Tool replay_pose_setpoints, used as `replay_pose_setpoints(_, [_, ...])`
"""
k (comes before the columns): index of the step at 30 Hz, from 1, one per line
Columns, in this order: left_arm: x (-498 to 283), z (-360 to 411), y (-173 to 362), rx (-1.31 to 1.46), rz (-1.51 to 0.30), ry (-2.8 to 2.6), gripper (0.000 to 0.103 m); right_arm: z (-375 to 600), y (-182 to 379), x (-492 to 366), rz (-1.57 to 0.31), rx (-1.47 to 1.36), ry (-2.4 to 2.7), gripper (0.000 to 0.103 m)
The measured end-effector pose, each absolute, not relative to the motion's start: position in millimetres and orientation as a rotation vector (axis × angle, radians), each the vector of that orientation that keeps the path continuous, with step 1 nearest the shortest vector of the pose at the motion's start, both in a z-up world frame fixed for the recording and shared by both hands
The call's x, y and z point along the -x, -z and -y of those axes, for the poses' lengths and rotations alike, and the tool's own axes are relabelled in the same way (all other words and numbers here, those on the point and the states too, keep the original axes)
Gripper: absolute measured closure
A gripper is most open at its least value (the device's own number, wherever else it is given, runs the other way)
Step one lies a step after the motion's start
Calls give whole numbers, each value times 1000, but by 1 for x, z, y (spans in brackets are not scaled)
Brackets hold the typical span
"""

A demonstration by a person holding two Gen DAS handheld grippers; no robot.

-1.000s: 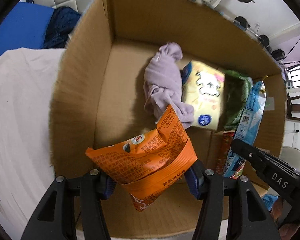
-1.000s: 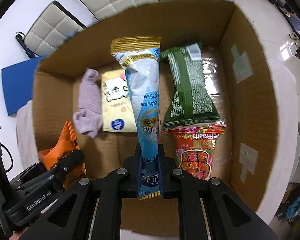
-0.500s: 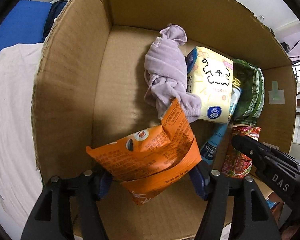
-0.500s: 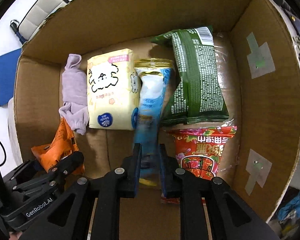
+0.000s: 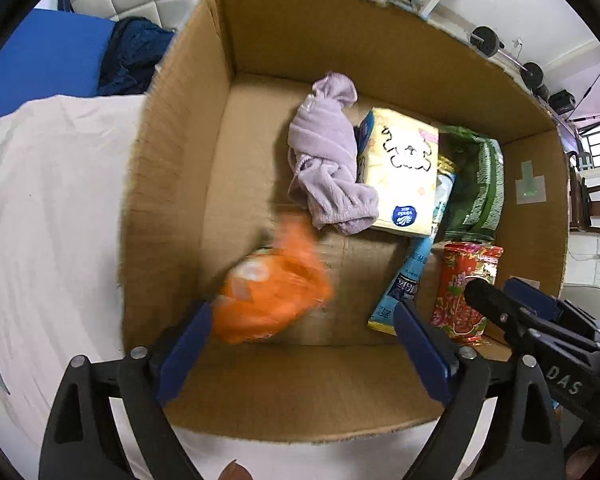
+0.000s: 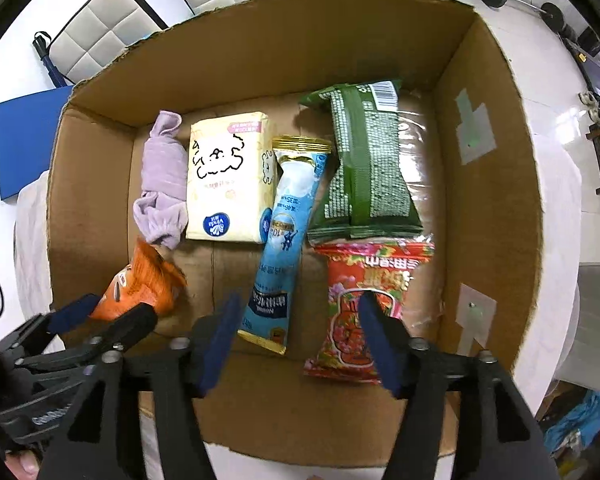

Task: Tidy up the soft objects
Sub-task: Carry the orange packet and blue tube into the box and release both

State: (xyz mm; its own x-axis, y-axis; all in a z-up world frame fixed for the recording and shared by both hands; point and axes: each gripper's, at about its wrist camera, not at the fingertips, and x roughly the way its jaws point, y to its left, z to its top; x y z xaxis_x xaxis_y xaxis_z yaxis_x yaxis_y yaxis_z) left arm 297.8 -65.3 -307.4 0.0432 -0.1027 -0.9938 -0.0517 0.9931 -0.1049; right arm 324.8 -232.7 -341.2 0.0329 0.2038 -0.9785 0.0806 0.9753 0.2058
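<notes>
- Cardboard box [image 6: 484, 168] fills both frames, brown and rough-edged, on a white cloth-covered surface [image 5: 52, 208].
- Inside, from frame left: crumpled lilac cloth [image 6: 162, 184], pale yellow tissue pack [image 6: 228, 176], glossy blue stick pouch [image 6: 284, 240], green snack bag [image 6: 364, 164], red crinkly packet [image 6: 364, 284].
- Left hand-held gripper [image 5: 300, 344] is spread open; blurred orange bag [image 5: 268, 292] lies between its fingers, lower left of the box.
- Right hand-held gripper [image 6: 300, 340] is open, empty, above the blue pouch's end.

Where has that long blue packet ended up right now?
In the right wrist view the blue packet lies flat on the floor of the cardboard box, near the middle, between the yellow tissue pack and the green bag.
</notes>
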Motion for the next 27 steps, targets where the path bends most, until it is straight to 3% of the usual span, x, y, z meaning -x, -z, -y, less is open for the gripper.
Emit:
replay_pose_setpoints(4, [-301, 69, 290, 101, -1475, 12, 9, 246, 342, -312, -1531, -213, -76, 31])
replay_pose_setpoints(6, [-302, 62, 284, 88, -1451, -2, 9, 249, 337, -305, -1514, -207, -62, 8])
replay_pose_setpoints(7, [-303, 62, 281, 81, -1441, -7, 7, 250, 330, -305, -1507, -197, -51, 5])
replay_pose_setpoints(27, [-266, 78, 218, 14, -1283, -24, 6, 271, 255, -264, -1386, -128, 35, 3])
